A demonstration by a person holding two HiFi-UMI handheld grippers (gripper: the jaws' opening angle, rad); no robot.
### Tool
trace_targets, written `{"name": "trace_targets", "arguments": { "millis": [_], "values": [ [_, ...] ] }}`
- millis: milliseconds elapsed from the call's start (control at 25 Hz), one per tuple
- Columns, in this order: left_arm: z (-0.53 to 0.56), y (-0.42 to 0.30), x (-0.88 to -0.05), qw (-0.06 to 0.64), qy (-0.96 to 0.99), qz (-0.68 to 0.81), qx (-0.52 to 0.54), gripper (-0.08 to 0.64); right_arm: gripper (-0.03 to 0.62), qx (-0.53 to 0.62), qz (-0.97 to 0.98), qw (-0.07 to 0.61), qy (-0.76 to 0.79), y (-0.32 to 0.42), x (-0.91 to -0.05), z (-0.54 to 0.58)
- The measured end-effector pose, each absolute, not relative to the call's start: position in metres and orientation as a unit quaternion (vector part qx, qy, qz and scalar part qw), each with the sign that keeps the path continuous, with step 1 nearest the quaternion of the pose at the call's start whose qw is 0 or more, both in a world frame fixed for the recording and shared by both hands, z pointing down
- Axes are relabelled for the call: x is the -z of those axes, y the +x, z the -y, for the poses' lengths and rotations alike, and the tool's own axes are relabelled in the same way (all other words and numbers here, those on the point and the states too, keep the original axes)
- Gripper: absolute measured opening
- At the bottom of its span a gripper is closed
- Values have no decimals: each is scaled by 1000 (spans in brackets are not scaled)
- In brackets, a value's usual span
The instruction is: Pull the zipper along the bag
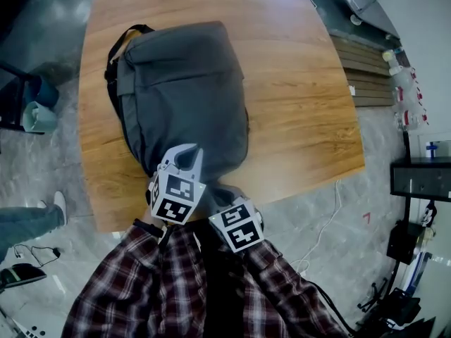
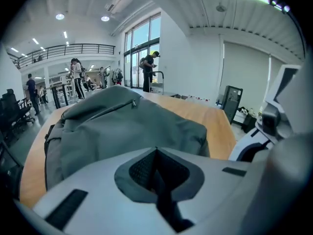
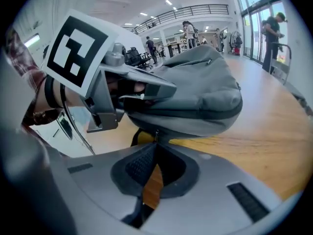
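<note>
Our right gripper (image 3: 155,143) has its jaws pressed together on the little zipper pull (image 3: 156,133) at the near end of the grey bag (image 1: 180,90). Our left gripper (image 1: 189,153) has its jaws pressed together too, with the tips against the bag close by. We see the bag lying on the wooden table (image 1: 303,104). Black and white square markers (image 1: 176,197) sit on both grippers.

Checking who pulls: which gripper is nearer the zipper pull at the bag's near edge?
Right. The right gripper is closed at the zipper pull; the left gripper sits higher, against the bag's top.
</note>
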State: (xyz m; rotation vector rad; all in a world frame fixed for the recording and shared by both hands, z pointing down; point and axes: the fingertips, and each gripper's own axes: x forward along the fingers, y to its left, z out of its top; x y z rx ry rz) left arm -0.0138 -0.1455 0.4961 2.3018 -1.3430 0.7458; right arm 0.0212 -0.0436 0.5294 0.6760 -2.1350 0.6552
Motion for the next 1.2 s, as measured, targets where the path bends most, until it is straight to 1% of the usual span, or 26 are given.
{"name": "trace_targets", "arguments": {
  "millis": [320,680,920,1040,1200],
  "values": [
    [143,-14,-497,217,831,450,-244,11,11,-215,829,428,289,69,-532,75],
    [135,-10,-499,209,844,425,-251,11,12,-199,808,449,325,119,-538,132],
    [131,-5,-500,199,851,408,-264,11,14,-205,795,457,343,130,-541,178],
    [127,-6,-499,183,861,392,-266,11,12,-214,795,451,345,127,-541,172],
    [128,-20,-507,131,870,365,-306,11,11,-235,799,438,338,119,-542,146]
  ]
}}
